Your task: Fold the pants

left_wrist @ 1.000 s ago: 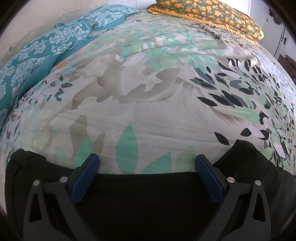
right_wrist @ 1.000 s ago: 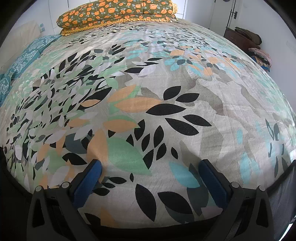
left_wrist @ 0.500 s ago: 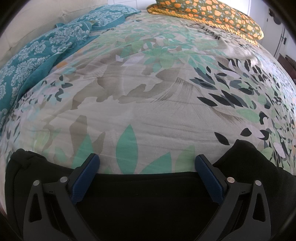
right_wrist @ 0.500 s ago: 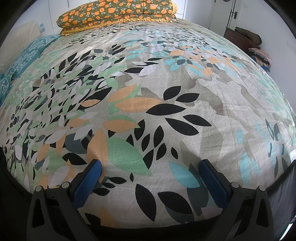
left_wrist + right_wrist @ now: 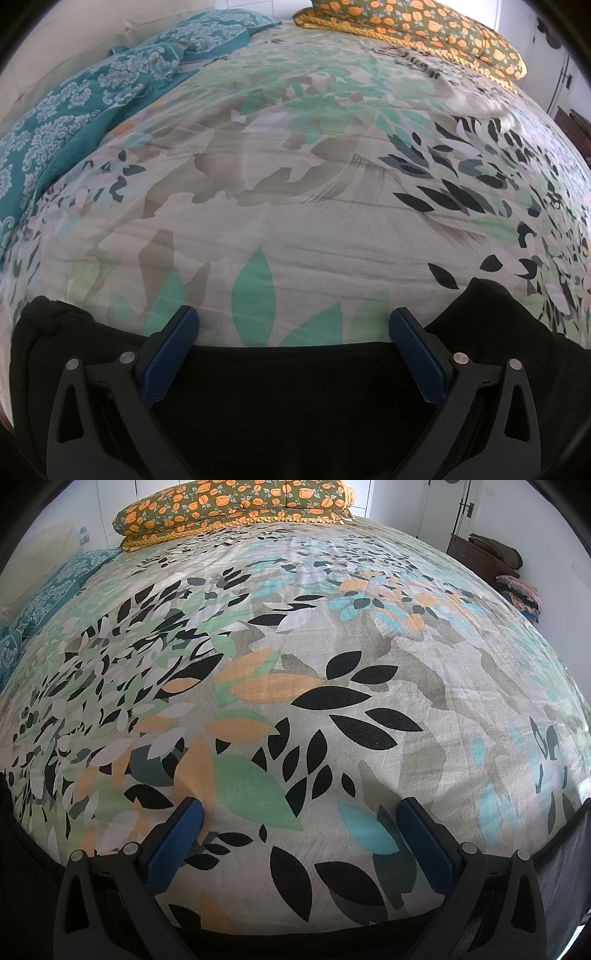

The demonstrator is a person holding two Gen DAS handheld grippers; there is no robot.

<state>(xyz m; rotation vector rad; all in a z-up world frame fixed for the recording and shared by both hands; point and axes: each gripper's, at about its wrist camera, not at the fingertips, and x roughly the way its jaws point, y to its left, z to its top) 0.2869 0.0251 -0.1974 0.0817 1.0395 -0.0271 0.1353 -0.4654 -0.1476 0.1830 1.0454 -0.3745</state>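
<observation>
Blue pads, wide apart on both tools. Left gripper [image 5: 291, 328] open, poised over the near hem of the pants [image 5: 295, 406], nothing between the fingers but air and cloth below. Right gripper [image 5: 299, 819] open as well, hanging over bare bedspread [image 5: 332, 664], holding nothing.

No change from a second ago to now: same framing in both views, same spread of the fingers, same line of black fabric under the left tool. Probably a pause before the first grasp, so the fold likely not begun; next move likely a descent and pinch on the fabric edge, though only a guess.

Black pants lying at the near edge of the bed, straight edge across the left view, bunched lumps rising at far left and at right. Only a thin dark strip along the bottom rim of the right view, maybe the same garment, hard to say.

Much hidden: most of the pants cut off below both frames, so waistband, legs and overall layout impossible to make out. Black on black with the gripper bodies, creases and layers unreadable. Contact between left fingers and cloth not clear either.

Farther out: teal blanket [image 5: 92, 99] at left, orange-flowered pillow [image 5: 229, 506] at the head.
</observation>
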